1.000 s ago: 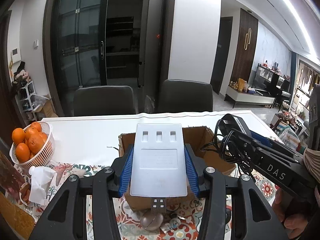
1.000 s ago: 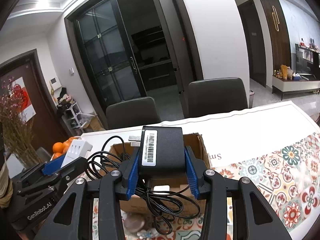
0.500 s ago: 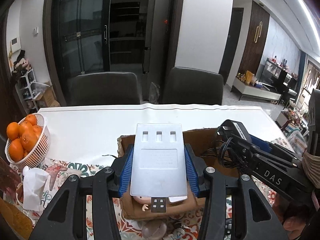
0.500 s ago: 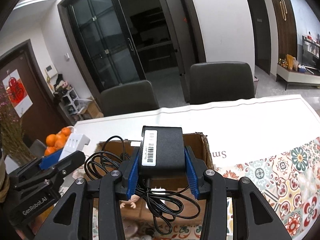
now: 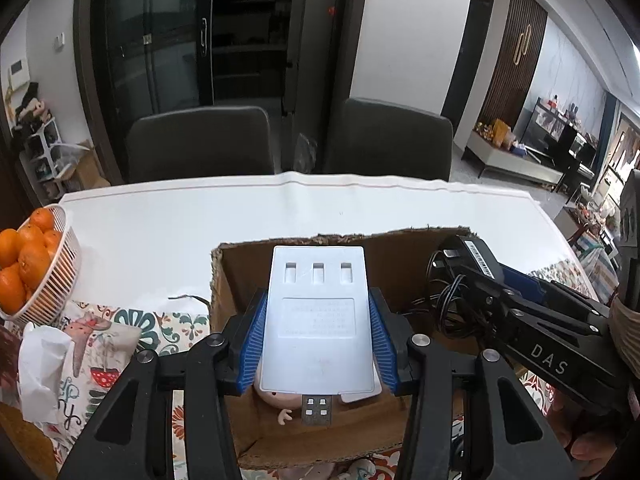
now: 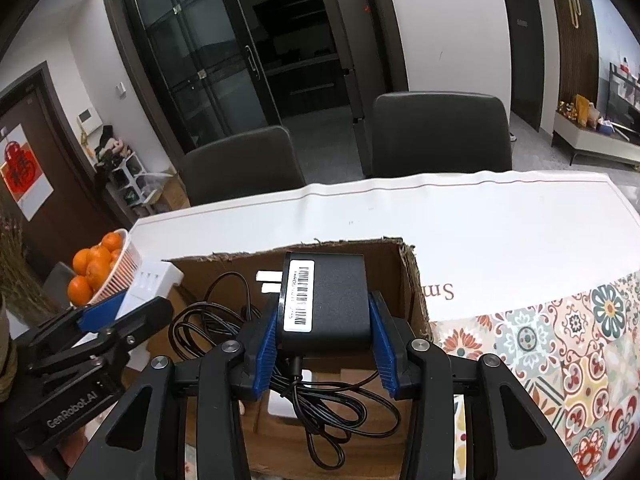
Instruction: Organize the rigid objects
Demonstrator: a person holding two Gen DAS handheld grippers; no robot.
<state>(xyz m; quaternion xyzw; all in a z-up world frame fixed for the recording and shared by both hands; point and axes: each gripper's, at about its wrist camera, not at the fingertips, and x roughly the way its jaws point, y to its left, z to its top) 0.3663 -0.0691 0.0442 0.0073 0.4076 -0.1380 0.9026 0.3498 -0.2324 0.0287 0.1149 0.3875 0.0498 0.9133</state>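
1. The right gripper (image 6: 323,312), its jaws closed on a black power adapter (image 6: 326,298), shows "DAS" in pale letters on its side in the left camera's view.
2. A white barcode sticker runs along the adapter's top; its digits are too small to read.
3. The left gripper (image 5: 318,322), jaws clamped on a white plug-in charger (image 5: 318,312), reads "GenRobot.AI" in the right camera's view. Fine print on the charger's back is illegible.
4. Letters "Sm", upside down, are printed on the white table cover (image 6: 480,240) right of the cardboard box (image 6: 412,280).
5. Both items hang over the open box, adapter at its right side, its black cord (image 6: 312,400) dangling inside.
6. Compared with a second earlier, both grippers have dropped closer to the box and tilted downward; a small doll (image 5: 280,400) now shows on the box floor.
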